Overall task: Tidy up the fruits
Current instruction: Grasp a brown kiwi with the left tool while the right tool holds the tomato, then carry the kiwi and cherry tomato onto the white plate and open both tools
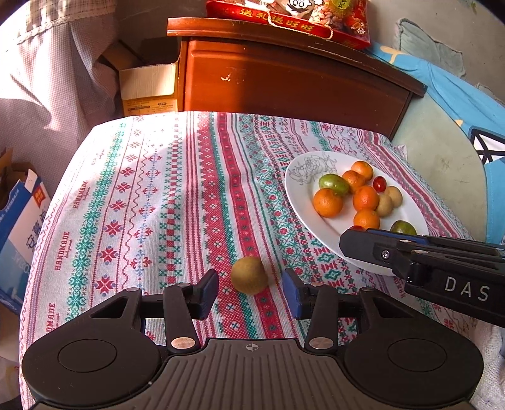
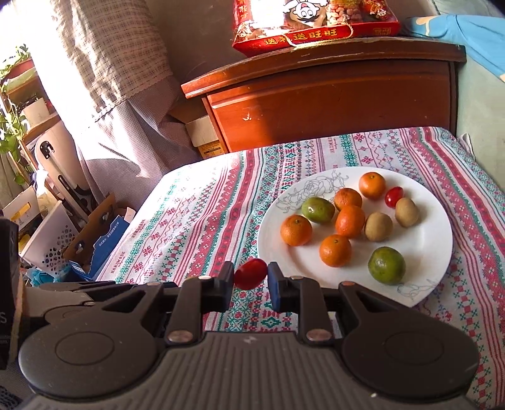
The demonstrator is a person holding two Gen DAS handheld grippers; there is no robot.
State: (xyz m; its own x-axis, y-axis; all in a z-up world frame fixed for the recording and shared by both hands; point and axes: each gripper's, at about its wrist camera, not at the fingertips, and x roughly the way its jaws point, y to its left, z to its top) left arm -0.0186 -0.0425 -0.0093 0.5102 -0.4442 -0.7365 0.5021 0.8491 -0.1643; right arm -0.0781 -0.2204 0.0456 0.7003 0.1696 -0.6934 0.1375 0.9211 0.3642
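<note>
While the bench (image 1: pixel 142 189) carries the plate (image 2: pixel 426 252) at two o'clock, the left tool (image 1: pixel 250 291) stands spread, a brown fruit (image 1: pixel 248 275) probably untouched at twelve o'clock; the right tool (image 2: pixel 251 285) pinches a cherry tomato (image 2: pixel 250 273).

A wooden cabinet (image 2: pixel 331 94) stands directly behind the table, which is covered by a patterned cloth (image 1: pixel 151 202). A red gift box (image 2: pixel 315 28) rests on top of the cabinet; an open cardboard box (image 1: pixel 148 85) sits on the floor beside its left side. Left of the cabinet hangs a checked curtain (image 2: pixel 104 63), with strong sunlight entering there; blue bedding (image 1: pixel 457 91) lies to its right.
</note>
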